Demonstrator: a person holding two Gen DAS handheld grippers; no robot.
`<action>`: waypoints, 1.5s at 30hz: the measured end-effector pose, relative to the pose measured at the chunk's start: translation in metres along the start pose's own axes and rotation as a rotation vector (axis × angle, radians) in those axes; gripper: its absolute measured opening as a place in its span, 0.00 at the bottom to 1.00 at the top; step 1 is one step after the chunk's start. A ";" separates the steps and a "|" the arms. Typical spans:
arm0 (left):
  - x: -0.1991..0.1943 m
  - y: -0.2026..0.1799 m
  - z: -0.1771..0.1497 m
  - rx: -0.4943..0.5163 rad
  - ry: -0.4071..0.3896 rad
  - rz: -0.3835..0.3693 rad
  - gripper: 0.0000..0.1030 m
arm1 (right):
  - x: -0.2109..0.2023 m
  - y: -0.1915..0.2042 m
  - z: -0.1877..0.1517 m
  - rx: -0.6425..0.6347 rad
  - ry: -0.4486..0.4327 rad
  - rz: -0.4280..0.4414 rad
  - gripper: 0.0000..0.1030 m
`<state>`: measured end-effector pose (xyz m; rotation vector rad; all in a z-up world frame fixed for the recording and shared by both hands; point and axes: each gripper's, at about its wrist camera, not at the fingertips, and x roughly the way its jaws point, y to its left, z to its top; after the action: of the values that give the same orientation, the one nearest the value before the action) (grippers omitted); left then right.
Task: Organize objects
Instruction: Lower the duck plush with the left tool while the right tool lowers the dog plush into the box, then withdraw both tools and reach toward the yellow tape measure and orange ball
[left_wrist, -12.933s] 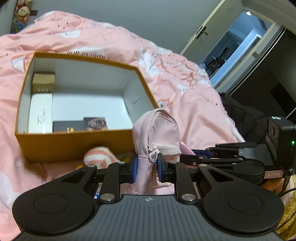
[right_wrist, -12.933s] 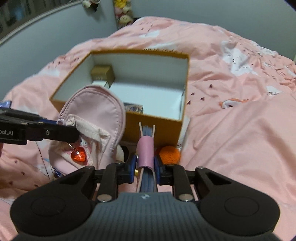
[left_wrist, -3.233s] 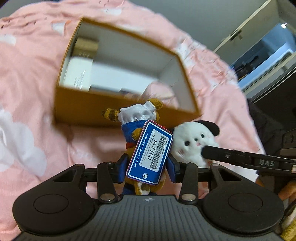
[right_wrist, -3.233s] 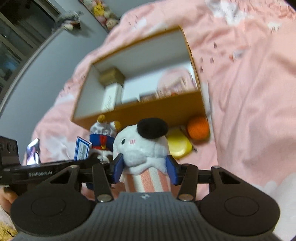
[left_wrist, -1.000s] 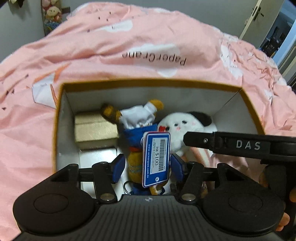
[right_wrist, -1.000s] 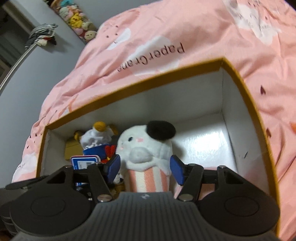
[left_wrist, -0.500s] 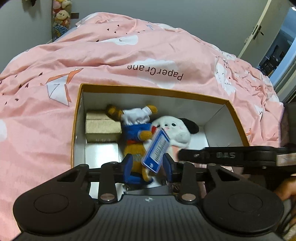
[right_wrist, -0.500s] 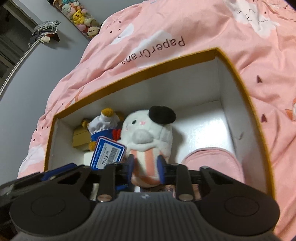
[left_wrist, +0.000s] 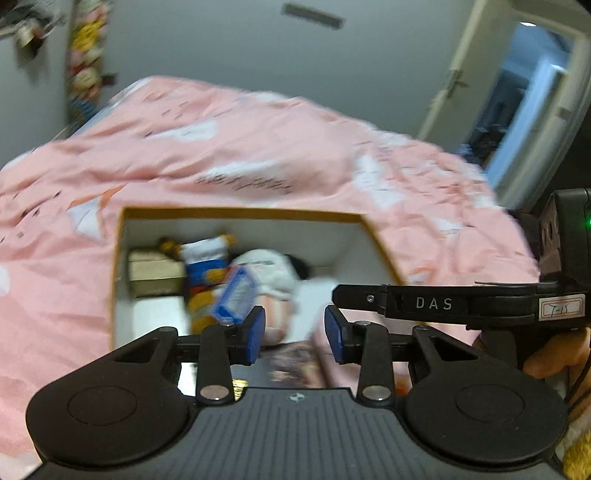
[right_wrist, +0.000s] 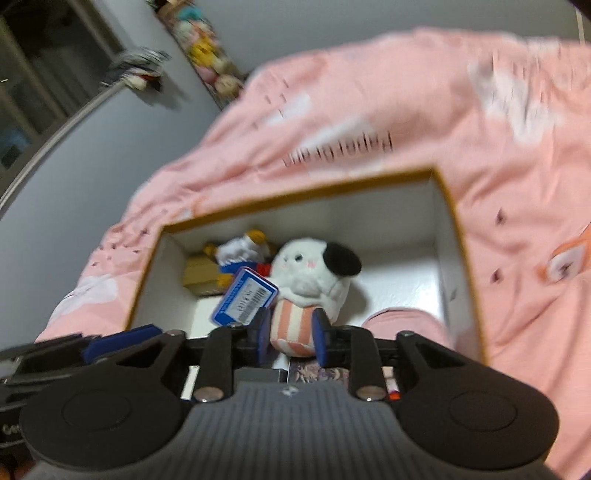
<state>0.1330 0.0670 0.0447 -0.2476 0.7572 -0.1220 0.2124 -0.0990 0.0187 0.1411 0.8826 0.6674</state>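
Left wrist view: motion-blurred. Left gripper (left_wrist: 294, 334) spread open above the near edge of the orange box (left_wrist: 236, 213), blue pads (left_wrist: 255, 332) apart with nothing between them. Inside the white-lined box, toward its left end: a gold carton (left_wrist: 155, 271), a blue-and-yellow plush doll (left_wrist: 201, 269) lying beside it with a blue price tag (left_wrist: 236, 299) on top, then a white plush with a black ear (left_wrist: 273, 273) just right of the doll. Dark flat items at the near wall, too blurred to tell. Box resting on a pink bed cover (left_wrist: 258, 147). Right gripper's arm crossing in from the right, above the box's right half. Open door (left_wrist: 517, 110) in the far right corner.

Right wrist view: also blurred. Right gripper (right_wrist: 289, 338) hanging over the box (right_wrist: 454, 229), pads (right_wrist: 320, 341) parted and flanking the pink-striped bottom of the white plush (right_wrist: 314, 273); contact with the fabric not clear, gap looks slightly wider than the plush, so read as open. Plush lying on the box floor, black ear toward the far right. Doll (right_wrist: 240, 258) and price tag (right_wrist: 245, 295) to its left, gold carton (right_wrist: 199, 275) behind them in the left corner. Pink pouch (right_wrist: 402, 323) against the right wall, near corner. Left gripper (right_wrist: 110, 343) at the lower left edge of the box.
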 end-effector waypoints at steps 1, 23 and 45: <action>-0.005 -0.007 -0.003 0.016 -0.009 -0.022 0.41 | -0.011 0.002 -0.004 -0.020 -0.021 -0.007 0.30; 0.056 -0.078 -0.096 0.262 0.235 -0.018 0.45 | -0.053 -0.060 -0.118 -0.028 0.010 -0.265 0.40; 0.113 -0.093 -0.121 0.424 0.271 -0.050 0.64 | -0.037 -0.076 -0.119 0.025 0.042 -0.215 0.48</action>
<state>0.1293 -0.0669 -0.0901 0.1578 0.9736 -0.3642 0.1427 -0.1996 -0.0614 0.0541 0.9316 0.4603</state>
